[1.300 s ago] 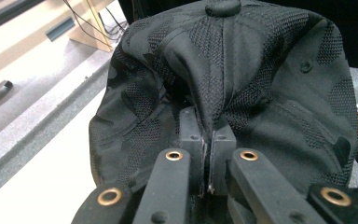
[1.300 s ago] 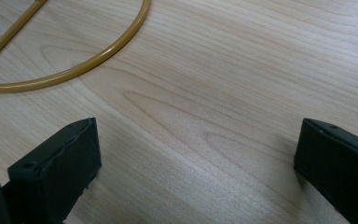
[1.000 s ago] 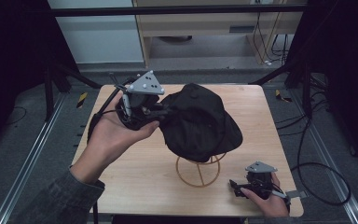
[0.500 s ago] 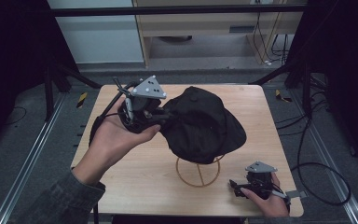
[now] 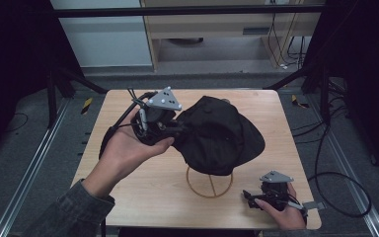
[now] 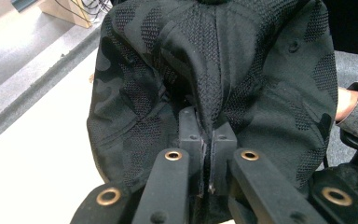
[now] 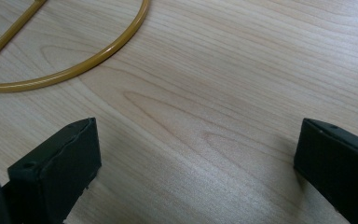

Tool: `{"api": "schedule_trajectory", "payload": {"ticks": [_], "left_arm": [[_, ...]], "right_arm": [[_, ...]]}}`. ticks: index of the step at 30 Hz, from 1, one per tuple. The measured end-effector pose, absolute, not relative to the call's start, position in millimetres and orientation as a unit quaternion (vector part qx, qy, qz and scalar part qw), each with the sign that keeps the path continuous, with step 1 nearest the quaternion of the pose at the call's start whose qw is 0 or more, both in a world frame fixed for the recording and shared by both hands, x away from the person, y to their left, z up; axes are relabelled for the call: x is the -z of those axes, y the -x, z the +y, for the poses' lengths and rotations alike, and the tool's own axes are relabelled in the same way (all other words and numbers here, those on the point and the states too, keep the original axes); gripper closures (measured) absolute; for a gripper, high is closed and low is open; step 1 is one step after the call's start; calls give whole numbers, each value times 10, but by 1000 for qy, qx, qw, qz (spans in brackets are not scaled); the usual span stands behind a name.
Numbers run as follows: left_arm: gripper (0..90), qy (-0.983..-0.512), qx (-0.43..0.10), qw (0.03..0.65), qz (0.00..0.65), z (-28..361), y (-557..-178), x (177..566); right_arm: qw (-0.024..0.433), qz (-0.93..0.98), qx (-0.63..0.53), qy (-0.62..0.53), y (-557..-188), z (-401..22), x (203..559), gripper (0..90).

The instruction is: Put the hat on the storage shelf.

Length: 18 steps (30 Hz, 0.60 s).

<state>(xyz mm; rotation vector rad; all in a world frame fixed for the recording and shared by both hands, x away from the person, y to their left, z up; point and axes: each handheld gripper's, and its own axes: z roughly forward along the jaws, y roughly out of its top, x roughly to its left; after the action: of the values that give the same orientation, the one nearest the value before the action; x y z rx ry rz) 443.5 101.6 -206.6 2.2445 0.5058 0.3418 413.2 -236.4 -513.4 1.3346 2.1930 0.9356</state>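
A black camouflage-patterned cap [image 5: 217, 133] hangs over the middle of the wooden table [image 5: 143, 197], above a brass wire stand [image 5: 209, 183] with a ring base. My left gripper [image 5: 180, 131] is held up at the cap's left side, shut on a fold of its fabric. In the left gripper view the two jaws [image 6: 207, 135] pinch a seam of the cap [image 6: 242, 70] tightly. My right gripper [image 5: 246, 195] rests low at the table's front right, open, with bare wood [image 7: 223, 84] between its jaws [image 7: 198, 140]. The stand's ring [image 7: 98, 53] lies just ahead of it.
The table is ringed by dark floor, with metal rails [image 5: 29, 163] along the left and right sides. Cables [image 5: 325, 163] trail on the floor at the right. A wooden cabinet [image 5: 227, 29] stands beyond the far edge.
My left gripper and the cap in it have shifted a little to the right and nearer. The right gripper has stayed in place.
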Motion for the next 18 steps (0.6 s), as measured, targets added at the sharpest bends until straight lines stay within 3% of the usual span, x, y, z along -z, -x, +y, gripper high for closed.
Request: {"api": "schedule_trajectory", "payload": {"ticks": [18], "left_arm": [[865,-891,-132,386,199,837,-4486,2164]], "right_arm": [[203,786,-335,-478,-4132,-2365,5133,6]]}}
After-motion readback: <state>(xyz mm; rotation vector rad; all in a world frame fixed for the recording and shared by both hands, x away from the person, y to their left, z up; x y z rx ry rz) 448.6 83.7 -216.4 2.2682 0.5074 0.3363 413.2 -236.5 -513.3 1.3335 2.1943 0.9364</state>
